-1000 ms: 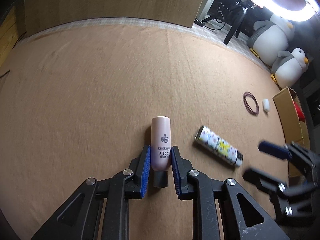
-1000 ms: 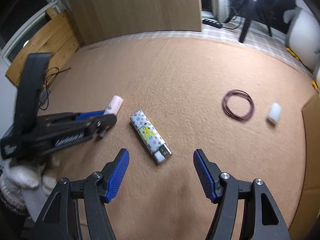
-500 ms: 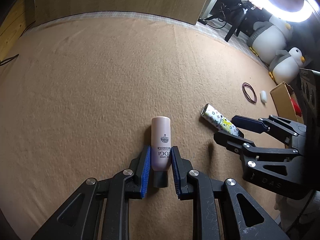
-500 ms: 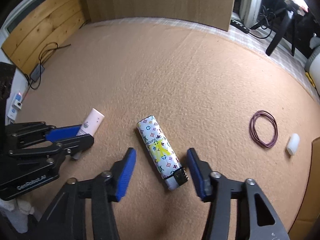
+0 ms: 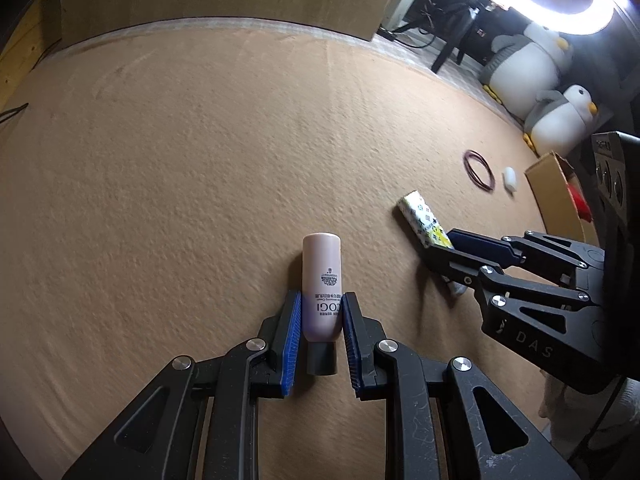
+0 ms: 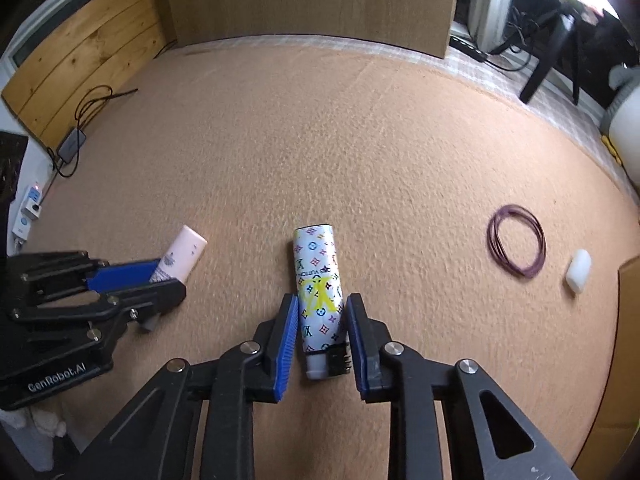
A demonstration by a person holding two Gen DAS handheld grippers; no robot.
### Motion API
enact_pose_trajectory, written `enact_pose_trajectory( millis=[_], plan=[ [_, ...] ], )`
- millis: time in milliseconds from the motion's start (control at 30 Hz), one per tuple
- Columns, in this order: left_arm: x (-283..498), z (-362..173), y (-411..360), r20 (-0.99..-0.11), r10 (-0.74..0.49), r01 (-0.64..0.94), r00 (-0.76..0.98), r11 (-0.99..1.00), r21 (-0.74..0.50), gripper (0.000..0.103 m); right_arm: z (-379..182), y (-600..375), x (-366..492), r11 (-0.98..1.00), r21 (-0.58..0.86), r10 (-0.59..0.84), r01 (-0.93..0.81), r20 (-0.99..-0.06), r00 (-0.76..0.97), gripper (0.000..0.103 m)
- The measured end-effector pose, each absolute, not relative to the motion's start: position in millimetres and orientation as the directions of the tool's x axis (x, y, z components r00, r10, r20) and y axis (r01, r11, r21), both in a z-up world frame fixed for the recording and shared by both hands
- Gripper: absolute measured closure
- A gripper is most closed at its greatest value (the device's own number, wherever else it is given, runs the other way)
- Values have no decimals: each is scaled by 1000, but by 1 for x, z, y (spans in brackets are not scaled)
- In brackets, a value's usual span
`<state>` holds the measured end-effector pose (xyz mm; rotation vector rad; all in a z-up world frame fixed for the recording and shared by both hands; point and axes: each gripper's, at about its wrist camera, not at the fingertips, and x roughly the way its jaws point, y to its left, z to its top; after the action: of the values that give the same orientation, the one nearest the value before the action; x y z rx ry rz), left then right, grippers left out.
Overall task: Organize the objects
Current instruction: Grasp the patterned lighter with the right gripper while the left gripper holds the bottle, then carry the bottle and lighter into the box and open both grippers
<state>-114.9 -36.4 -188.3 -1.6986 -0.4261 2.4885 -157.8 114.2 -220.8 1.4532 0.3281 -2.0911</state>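
My left gripper (image 5: 321,304) is shut on a pale pink cosmetic tube (image 5: 322,280) with a dark cap; the tube points away from me just above the tan mat. The tube also shows in the right wrist view (image 6: 180,254). My right gripper (image 6: 322,308) has its jaws around a white lighter with a coloured monogram pattern (image 6: 318,280), which lies on the mat; the blue pads look to be touching its sides. In the left wrist view the lighter (image 5: 424,220) sticks out past the right gripper (image 5: 448,244).
A purple hair-tie ring (image 6: 516,246) and a small white cap (image 6: 578,270) lie on the mat to the right. A cardboard box (image 5: 556,196) stands at the right edge. Plush penguins (image 5: 528,68) sit beyond. A large cardboard sheet (image 6: 312,0) stands at the back.
My right gripper has moved forward over the lighter and its jaws have narrowed from wide open to close around it. My left gripper has kept hold of the pink tube.
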Motion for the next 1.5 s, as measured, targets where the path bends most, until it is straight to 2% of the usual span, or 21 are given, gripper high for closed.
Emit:
enact_pose_trajectory(
  millis=[300,833,1167,1500],
  plan=[
    [-106,-182,-21,-888,253,68,-384,-951,-301,81,-205,155,-145,-859,203,-376,470,-873,-310,82],
    [-106,-175,6,-878,289,39,-381,-944,-328,81,-196,190,-134,-868,173,-359,465,-866,-349,82],
    [-121,-147,47,-848,338,-54,-408,-936,-347,81,-164,223,-136,-885,161,-360,437,-832,-423,82],
    [-158,-113,137,-806,419,-210,-419,-908,-363,81,-128,301,-136,-937,133,-296,323,-794,-531,82]
  ],
)
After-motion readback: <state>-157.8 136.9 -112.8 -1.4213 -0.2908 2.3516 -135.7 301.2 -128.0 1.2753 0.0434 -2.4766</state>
